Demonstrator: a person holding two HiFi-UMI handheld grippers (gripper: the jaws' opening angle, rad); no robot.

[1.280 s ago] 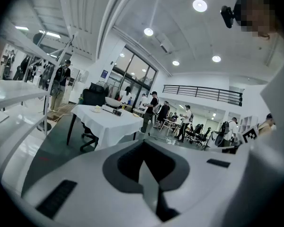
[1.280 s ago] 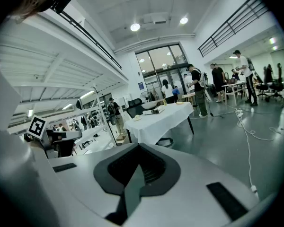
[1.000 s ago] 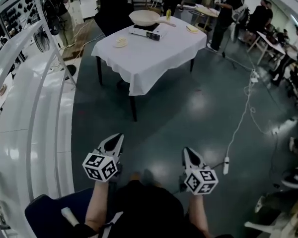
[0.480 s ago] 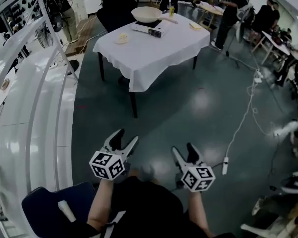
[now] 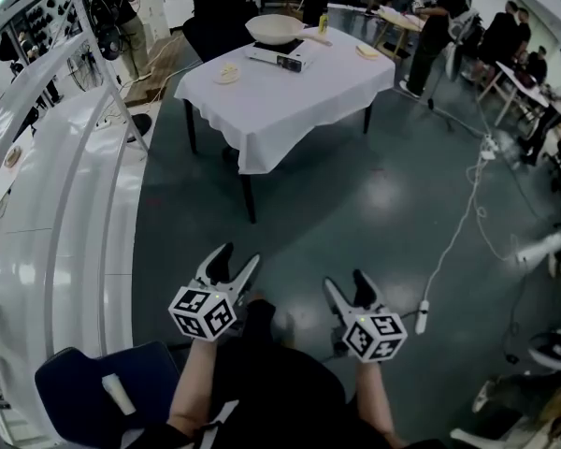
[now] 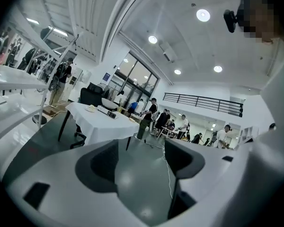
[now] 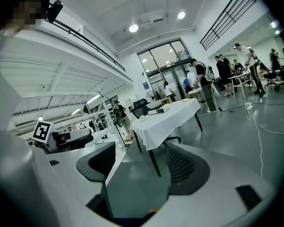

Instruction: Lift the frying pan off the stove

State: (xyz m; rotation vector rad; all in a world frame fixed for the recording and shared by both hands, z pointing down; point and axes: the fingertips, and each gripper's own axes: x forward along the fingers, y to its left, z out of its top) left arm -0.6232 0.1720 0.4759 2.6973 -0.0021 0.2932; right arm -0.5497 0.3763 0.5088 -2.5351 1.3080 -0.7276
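Opening on both sides. Holding the left gripper and the right gripper low and near, with the jaws spreading apart and nothing between them in either gripper view except bare grey floor. Released and empty, then: reads as readying for a grasp, not making one.

No contact yet with the task's thing. Spotting the cream-coloured round frying pan on the flat white stove with a dark top, at the far side of the square table under a white cloth. Well apart from both grippers, with open floor between. Showing its handle toward the right, near a small yellow bottle.

Looking into the pan: pale inside, nothing visible, though too far off to be sure. Noting a small pale dish at the table's left with something light in it, too small to name.

Judging the lift as not begun: calls for closing in on the table first, then clamping onto the handle.
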